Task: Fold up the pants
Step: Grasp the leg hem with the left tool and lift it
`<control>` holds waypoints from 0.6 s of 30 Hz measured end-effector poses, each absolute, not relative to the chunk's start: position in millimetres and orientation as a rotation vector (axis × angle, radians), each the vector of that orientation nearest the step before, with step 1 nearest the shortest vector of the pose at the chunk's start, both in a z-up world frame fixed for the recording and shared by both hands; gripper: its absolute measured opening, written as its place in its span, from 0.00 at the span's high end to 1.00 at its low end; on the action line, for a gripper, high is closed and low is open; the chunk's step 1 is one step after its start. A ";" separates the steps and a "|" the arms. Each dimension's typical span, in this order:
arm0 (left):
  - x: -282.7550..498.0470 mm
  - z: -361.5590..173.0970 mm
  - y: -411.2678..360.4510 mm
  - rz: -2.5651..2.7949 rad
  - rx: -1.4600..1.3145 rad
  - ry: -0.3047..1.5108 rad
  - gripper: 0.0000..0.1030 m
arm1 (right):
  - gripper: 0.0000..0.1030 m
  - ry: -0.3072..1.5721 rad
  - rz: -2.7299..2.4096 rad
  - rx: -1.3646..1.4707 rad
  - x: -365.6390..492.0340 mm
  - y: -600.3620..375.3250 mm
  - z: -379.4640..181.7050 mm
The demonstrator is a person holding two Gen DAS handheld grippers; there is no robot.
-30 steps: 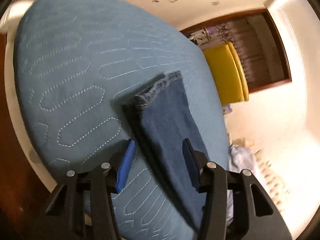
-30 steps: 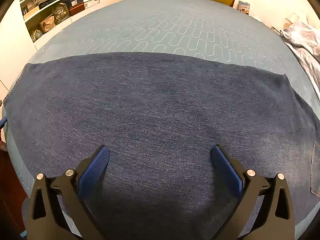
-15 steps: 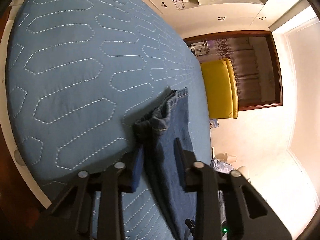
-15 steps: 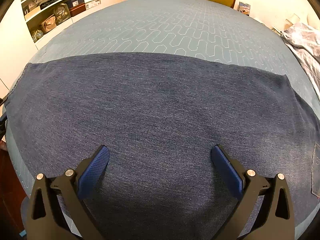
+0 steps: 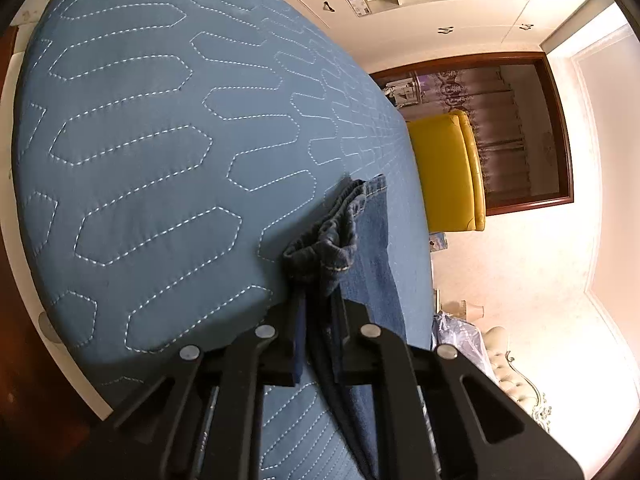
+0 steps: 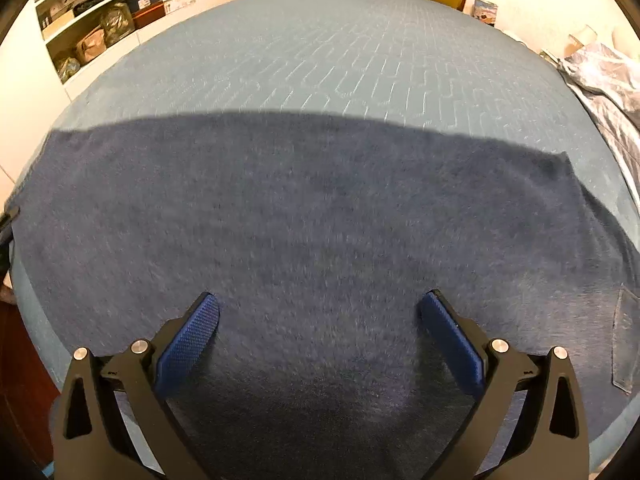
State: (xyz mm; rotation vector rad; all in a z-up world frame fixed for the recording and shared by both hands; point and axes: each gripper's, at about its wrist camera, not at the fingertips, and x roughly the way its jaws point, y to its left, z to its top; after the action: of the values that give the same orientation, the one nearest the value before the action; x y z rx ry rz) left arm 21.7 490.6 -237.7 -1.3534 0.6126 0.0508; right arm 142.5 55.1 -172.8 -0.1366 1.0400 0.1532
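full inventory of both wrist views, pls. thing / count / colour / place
Dark blue denim pants: 1, spread flat across the near half of the bed, hem end bunched in the left gripper.
Quilted blue bedspread: 1, teal-blue with pale stitching, covers the bed under the pants.
Yellow upholstered armchair: 1, beyond the far end of the bed.
Dark wood-framed doorway: 1, brown, behind the armchair.
Open white wall shelves: 1 unit, holding bags and boxes, far left in the right view.
Crumpled pale blue-grey cloth: 1, off the bed's right edge.
Left gripper: 1, black with blue pads, shut on the hem.
Right gripper: 1, same colours, open, above the pants.
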 end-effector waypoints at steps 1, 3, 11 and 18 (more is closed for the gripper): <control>22.9 -237.4 491.3 0.051 -1.352 0.613 0.90 | 0.07 1.032 0.169 -0.131 145.7 58.8 -168.6; 22.5 -236.8 491.6 0.052 -1.346 0.615 0.90 | 0.10 1.026 0.207 -0.117 160.6 72.3 -158.3; 27.7 -234.3 489.1 0.056 -1.334 0.617 0.90 | 0.25 1.061 0.281 -0.196 238.2 146.5 -170.5; 31.5 -233.8 487.3 0.052 -1.307 0.614 0.90 | 0.13 1.021 0.249 -0.216 251.4 154.8 -182.2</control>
State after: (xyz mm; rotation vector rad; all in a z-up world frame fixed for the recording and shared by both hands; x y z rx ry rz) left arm 31.5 487.3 -233.8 -1.3069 0.6144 0.0523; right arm 251.4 154.8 -182.2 -0.2163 1.0213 0.2492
